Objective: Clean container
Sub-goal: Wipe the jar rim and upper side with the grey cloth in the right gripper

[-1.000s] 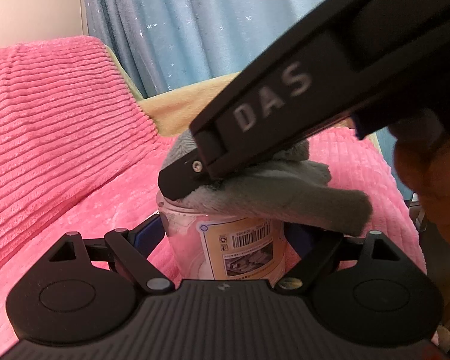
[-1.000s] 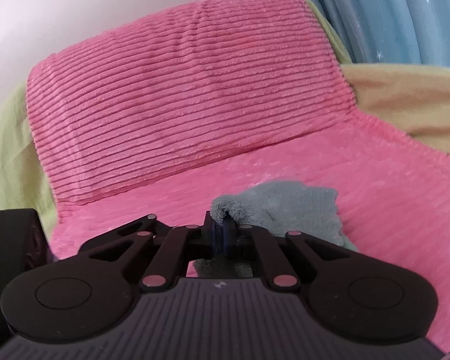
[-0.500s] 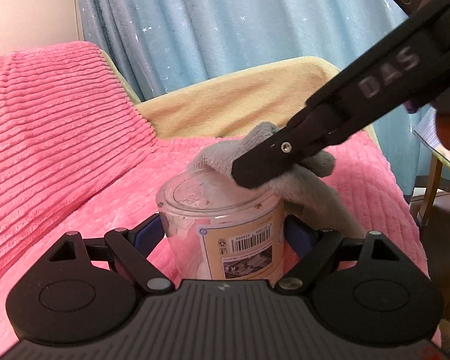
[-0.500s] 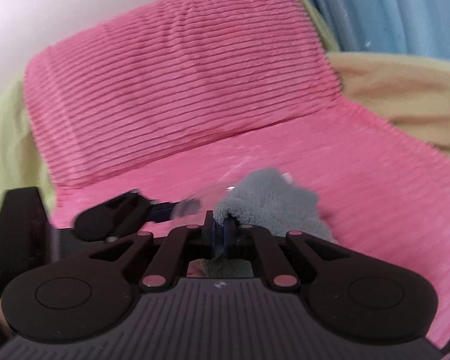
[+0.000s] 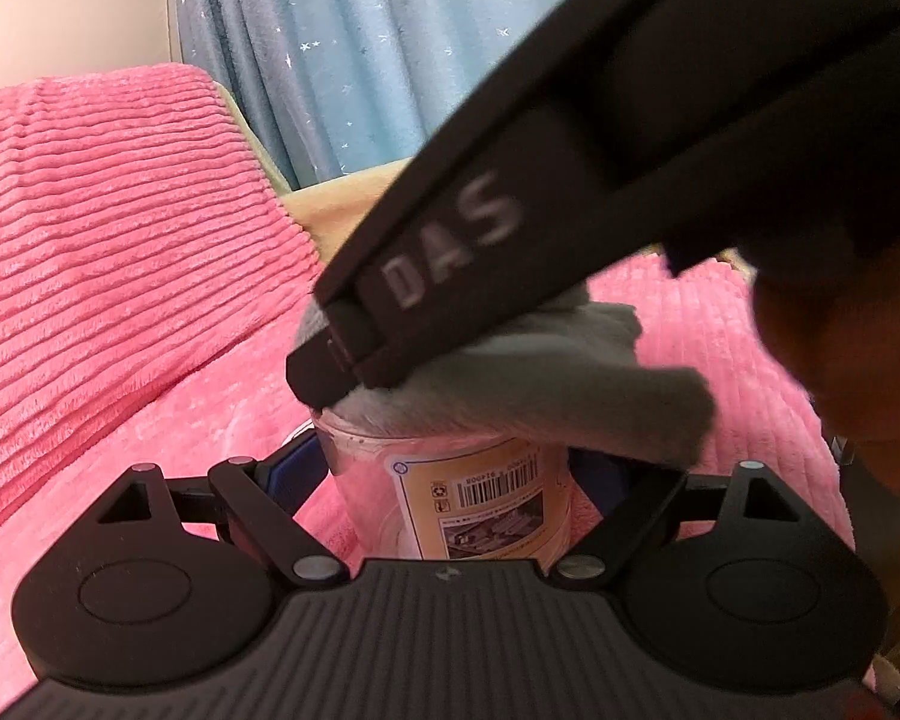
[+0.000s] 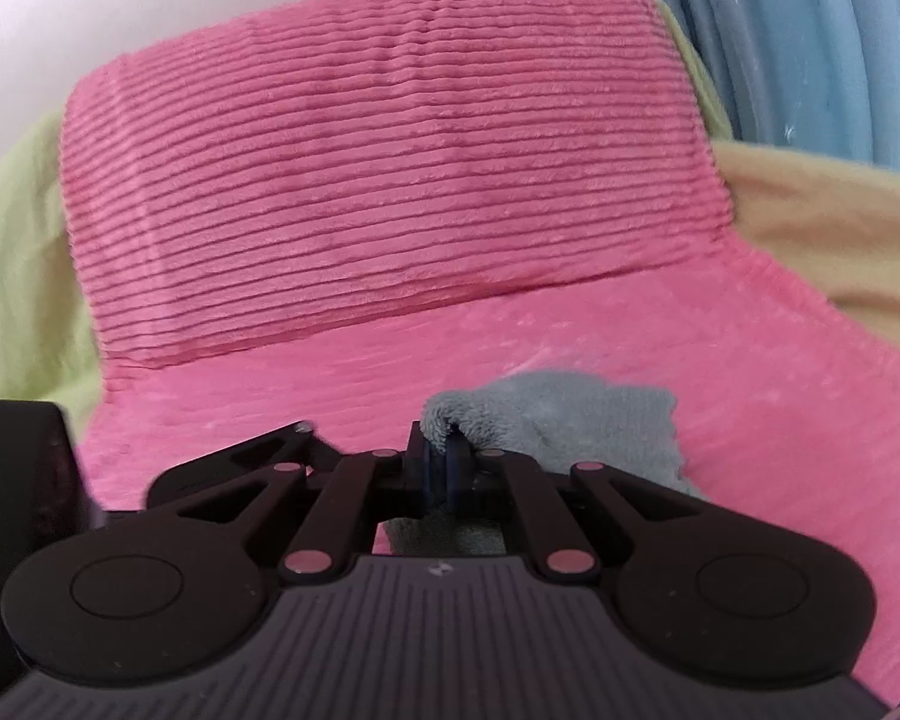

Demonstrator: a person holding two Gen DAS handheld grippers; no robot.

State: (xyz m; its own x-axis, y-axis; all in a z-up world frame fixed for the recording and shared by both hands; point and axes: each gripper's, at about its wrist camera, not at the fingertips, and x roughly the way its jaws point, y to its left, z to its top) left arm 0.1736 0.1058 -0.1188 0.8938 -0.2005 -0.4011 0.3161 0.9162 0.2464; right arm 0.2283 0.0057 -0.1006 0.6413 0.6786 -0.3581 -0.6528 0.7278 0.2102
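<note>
A clear plastic container (image 5: 450,492) with a barcode label stands upright between the blue pads of my left gripper (image 5: 450,468), which is shut on it. A grey fluffy cloth (image 5: 546,384) lies pressed over the container's top, hiding the lid. My right gripper (image 5: 330,384), black and marked DAS, reaches in from the upper right and holds that cloth down on the top. In the right wrist view the right gripper (image 6: 444,456) is shut on a fold of the grey cloth (image 6: 564,414), and the container is hidden beneath it.
A pink ribbed blanket (image 5: 108,252) covers the seat and backrest of a sofa. Beige fabric (image 6: 822,228) and green fabric (image 6: 12,252) show at its sides. A blue star-patterned curtain (image 5: 342,42) hangs behind. A person's hand (image 5: 852,348) is at the right.
Half a second ago the right gripper and cloth were off behind the container's rim, lid showing. Now they have swept back over the top toward the left, covering it again.
</note>
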